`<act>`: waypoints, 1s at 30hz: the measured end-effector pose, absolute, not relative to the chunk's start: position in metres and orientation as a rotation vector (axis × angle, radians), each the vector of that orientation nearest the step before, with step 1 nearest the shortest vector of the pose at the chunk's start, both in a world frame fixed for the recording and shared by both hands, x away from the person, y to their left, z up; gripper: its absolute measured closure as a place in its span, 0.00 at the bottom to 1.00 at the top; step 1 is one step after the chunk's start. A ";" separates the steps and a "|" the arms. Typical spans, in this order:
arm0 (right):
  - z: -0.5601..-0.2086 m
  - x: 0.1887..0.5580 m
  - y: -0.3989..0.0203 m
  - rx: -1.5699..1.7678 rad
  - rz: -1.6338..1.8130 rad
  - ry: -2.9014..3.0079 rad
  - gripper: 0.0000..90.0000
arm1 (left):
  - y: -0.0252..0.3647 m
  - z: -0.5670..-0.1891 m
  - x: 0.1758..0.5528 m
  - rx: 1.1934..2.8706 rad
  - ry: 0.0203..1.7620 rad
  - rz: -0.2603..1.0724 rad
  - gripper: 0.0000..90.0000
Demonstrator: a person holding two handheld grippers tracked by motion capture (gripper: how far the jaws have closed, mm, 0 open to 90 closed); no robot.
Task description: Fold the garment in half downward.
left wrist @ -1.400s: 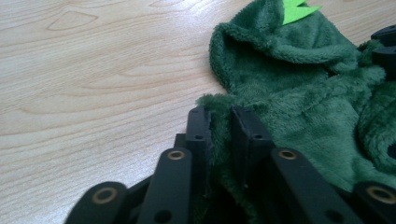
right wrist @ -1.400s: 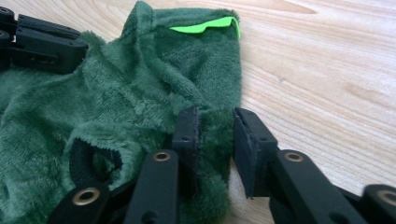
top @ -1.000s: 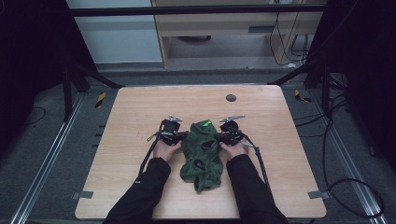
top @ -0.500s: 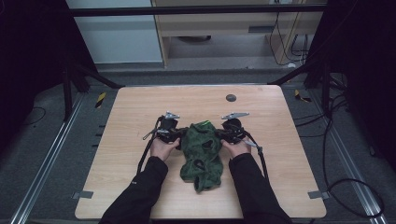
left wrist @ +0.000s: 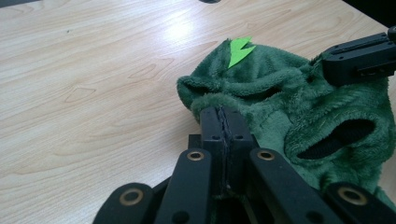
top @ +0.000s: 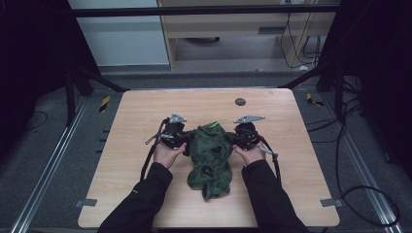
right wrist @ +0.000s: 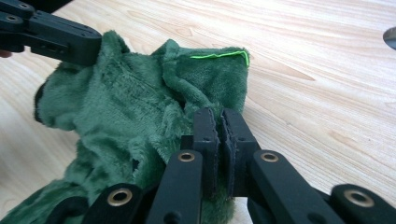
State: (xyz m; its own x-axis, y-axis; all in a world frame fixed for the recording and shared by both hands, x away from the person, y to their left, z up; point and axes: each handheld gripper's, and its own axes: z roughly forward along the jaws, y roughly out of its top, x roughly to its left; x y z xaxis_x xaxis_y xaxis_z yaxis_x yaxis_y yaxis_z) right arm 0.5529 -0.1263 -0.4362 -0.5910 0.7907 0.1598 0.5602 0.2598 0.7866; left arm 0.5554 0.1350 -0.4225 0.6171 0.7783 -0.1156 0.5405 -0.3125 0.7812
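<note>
Both hand-held grippers are easing toward 6 o'clock, dragging the green fleece garment [top: 210, 155] nearer the person.
Left hand-held gripper [left wrist: 223, 122] and right hand-held gripper [right wrist: 219, 125] are each pinching a thin fold at mid-bench [top: 145, 116]; plush may be slipping out.

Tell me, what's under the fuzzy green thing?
The green fleece garment lies bunched on the bare wooden table, pinched on each side by the left gripper and right gripper. Anything beneath its folds is covered.
</note>
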 end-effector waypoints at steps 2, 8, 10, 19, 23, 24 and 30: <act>-0.434 0.550 -0.127 1.237 1.246 2.269 0.95 | 0.135 -0.420 0.551 2.003 1.026 0.362 0.99; -0.425 0.539 -0.124 1.181 1.269 2.273 0.95 | 0.138 -0.411 0.539 2.003 0.991 0.373 0.99; -0.422 0.535 -0.122 1.165 1.281 2.279 0.95 | 0.140 -0.408 0.535 2.005 0.984 0.374 0.99; -0.417 0.521 -0.122 1.100 1.299 2.297 0.95 | 0.141 -0.406 0.518 2.024 0.950 0.368 0.99; -0.418 0.516 -0.125 1.103 1.305 2.299 0.95 | 0.141 -0.407 0.512 2.028 0.951 0.362 0.99; -0.418 0.515 -0.125 1.095 1.306 2.302 0.95 | 0.140 -0.407 0.510 2.028 0.954 0.359 0.99; -0.420 0.505 -0.128 1.089 1.313 2.309 0.95 | 0.141 -0.410 0.499 2.036 0.950 0.348 0.99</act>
